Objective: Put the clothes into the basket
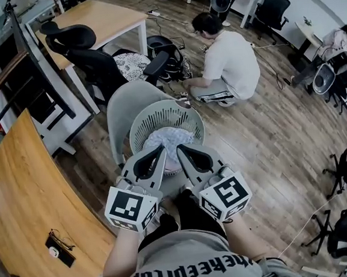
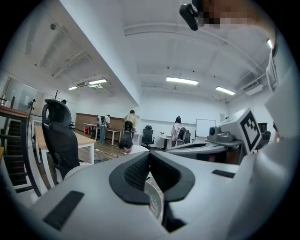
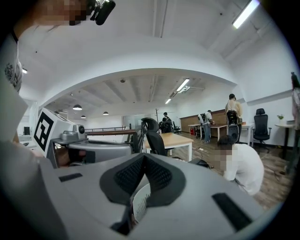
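Clothes (image 1: 162, 145), apparently, show inside basket (image 1: 150, 119) from head view only.

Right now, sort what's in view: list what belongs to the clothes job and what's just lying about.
Job in hand:
laundry basket
pale clothes lying inside it
left tongs and right tongs, both shut and empty, by its near rim

Lying about:
grey chair
black office chair
curved wooden table
crouching person
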